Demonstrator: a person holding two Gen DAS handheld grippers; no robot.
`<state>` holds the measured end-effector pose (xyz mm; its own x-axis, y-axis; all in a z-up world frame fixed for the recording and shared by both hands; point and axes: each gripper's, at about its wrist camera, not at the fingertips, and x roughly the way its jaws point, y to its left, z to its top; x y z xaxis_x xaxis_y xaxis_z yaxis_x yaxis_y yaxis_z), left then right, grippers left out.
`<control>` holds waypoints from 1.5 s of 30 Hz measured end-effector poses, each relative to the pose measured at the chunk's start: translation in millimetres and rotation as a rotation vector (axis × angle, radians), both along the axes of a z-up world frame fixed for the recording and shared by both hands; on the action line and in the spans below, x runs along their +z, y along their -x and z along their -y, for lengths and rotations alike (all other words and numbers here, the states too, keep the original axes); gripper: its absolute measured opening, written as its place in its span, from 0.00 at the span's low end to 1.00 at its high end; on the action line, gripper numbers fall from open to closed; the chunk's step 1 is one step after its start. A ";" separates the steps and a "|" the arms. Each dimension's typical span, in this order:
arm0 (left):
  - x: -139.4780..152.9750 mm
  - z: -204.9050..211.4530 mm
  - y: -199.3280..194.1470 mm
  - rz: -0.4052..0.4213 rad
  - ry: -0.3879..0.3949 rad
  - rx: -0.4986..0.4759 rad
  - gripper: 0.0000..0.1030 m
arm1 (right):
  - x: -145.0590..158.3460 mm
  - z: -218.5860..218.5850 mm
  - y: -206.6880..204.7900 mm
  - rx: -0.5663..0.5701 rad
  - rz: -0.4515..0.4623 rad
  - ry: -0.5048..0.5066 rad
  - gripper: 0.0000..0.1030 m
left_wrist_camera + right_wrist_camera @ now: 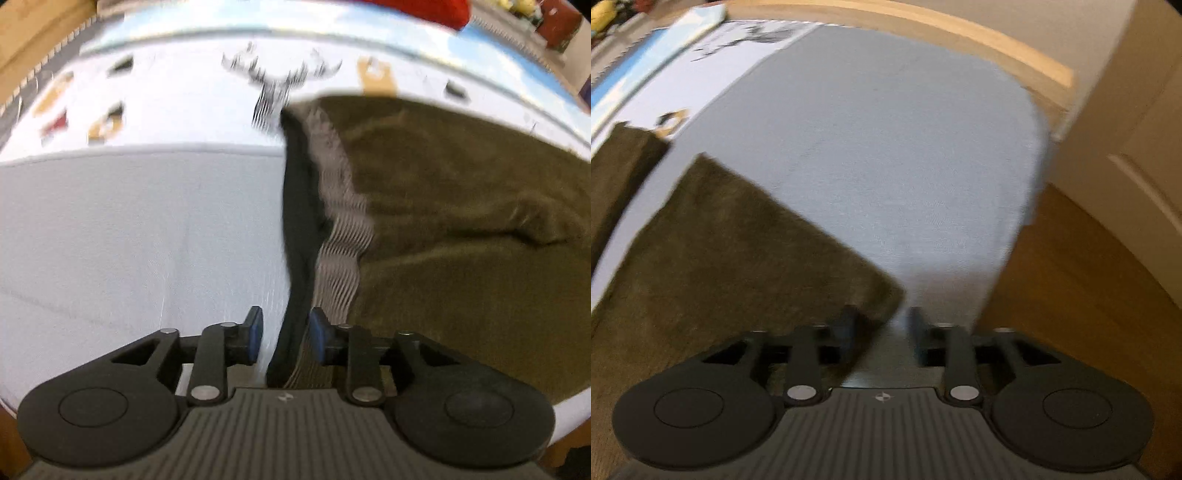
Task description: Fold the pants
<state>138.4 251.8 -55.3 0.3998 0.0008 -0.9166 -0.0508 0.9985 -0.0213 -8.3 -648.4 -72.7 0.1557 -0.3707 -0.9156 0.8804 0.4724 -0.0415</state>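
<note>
Olive-brown pants (461, 221) lie flat on a pale bed sheet (129, 229), filling the right of the left wrist view. Their black waistband (295, 221), with striped lining beside it, runs down towards the camera. My left gripper (286, 334) is open, and the band's edge passes between its blue pads (255, 332) with a gap of sheet showing on the left. In the right wrist view a pant leg (738, 266) ends in a hem corner just in front of my right gripper (882, 328). That gripper is open, its left finger over the cloth. A second leg (617, 173) lies at far left.
A white blanket with a deer print (280, 81) and a blue border lies across the far side of the bed. A wooden bed frame (960, 37) curves round the mattress (886, 147). Beyond the mattress edge on the right are brown flooring (1071, 277) and a cream door (1126, 129).
</note>
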 end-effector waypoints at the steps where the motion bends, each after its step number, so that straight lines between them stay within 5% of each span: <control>1: 5.4 4.0 1.4 0.027 0.020 -0.015 0.34 | -0.2 -1.8 1.8 -0.014 -0.001 0.007 0.55; 5: 14.3 34.0 5.7 0.081 0.061 -0.156 0.35 | 13.1 -11.9 -3.6 -0.006 0.006 0.106 0.54; 8: 0.5 56.0 7.8 0.023 0.066 -0.292 0.44 | 19.7 -15.8 -4.5 0.001 0.015 0.157 0.55; 11: -40.2 68.1 11.0 -0.178 -0.074 -0.357 0.51 | -1.7 -7.4 -0.9 0.000 -0.037 0.021 0.55; 13: -45.1 74.9 17.2 -0.175 -0.149 -0.436 0.51 | -10.7 -7.2 1.1 -0.003 -0.062 -0.030 0.56; 18: -10.4 70.3 16.6 -0.019 -0.114 -0.377 0.52 | 15.6 -14.4 -3.5 0.027 -0.017 0.131 0.56; 23: 17.7 62.6 12.1 0.142 -0.106 -0.247 0.59 | 59.8 -40.5 -11.7 0.056 0.192 0.272 0.56; 31: 47.1 64.1 -3.0 0.313 -0.140 -0.097 0.66 | 96.2 -127.4 -58.9 0.388 0.388 0.400 0.56; 39: 55.9 86.3 -18.7 0.352 -0.163 -0.072 0.66 | 121.2 -206.0 -113.0 0.678 0.505 0.391 0.56; 45: 51.7 103.3 -41.0 0.307 -0.121 -0.053 0.66 | 139.0 -271.2 -146.7 0.826 0.607 0.338 0.55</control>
<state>179.5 148.5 -3.6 0.6594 0.0737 -0.7482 -0.0082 0.9958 0.0908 138.4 -377.2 66.3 0.8668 -0.1621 -0.4715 0.2124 0.9756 0.0550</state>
